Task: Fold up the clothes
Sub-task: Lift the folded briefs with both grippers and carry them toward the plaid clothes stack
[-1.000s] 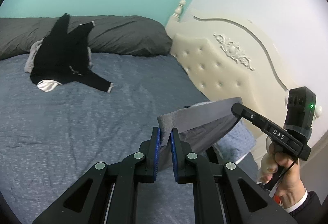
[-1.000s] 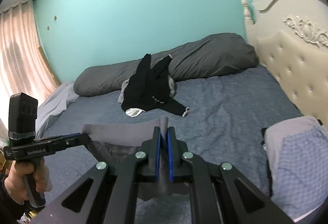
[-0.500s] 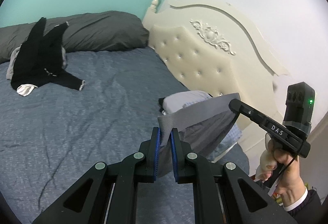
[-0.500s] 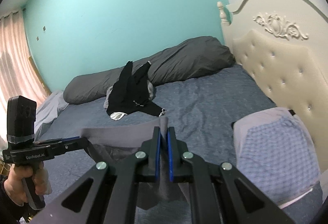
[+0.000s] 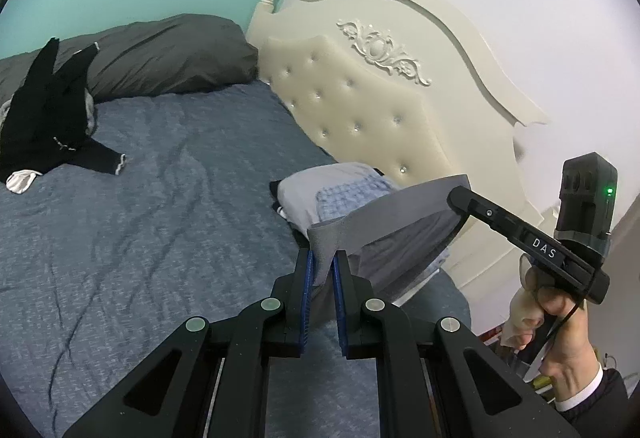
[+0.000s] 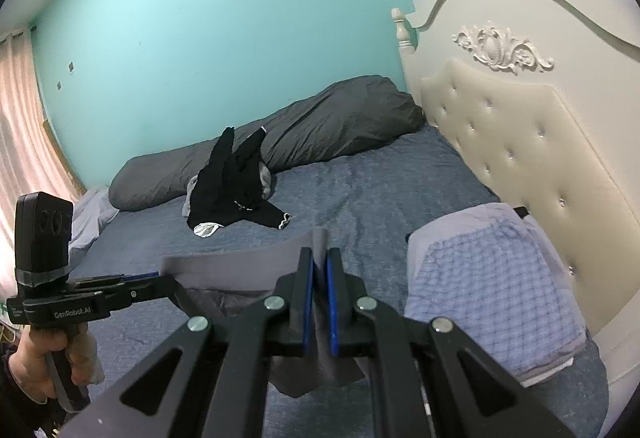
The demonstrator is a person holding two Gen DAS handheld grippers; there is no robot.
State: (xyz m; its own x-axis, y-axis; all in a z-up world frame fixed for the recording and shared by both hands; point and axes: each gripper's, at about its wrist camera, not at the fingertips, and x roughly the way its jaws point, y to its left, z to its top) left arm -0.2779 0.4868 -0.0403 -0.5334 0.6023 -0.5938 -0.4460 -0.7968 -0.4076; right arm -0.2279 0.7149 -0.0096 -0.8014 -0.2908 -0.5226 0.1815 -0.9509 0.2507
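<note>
A grey garment (image 5: 392,217) hangs stretched in the air between both grippers above the bed. My left gripper (image 5: 322,262) is shut on one upper corner of it. My right gripper (image 6: 318,266) is shut on the other corner of the grey garment (image 6: 236,270). In the left wrist view the right gripper (image 5: 456,199) comes in from the right, held by a hand (image 5: 560,322). The left gripper (image 6: 164,280) shows at the left of the right wrist view. A stack of folded clothes (image 6: 492,290), blue checked on top, lies by the headboard, beyond the held garment.
A black garment pile (image 6: 232,193) lies across the bed against a long dark grey pillow (image 6: 320,133). The blue-grey bed sheet (image 5: 140,205) spreads wide between them. A cream tufted headboard (image 5: 380,109) stands on the right. Pink curtains (image 6: 24,141) hang at the far left.
Both grippers have swung to the right with the grey garment still stretched between them, bringing the headboard and the folded stack into view and closer. Both grips are unchanged.
</note>
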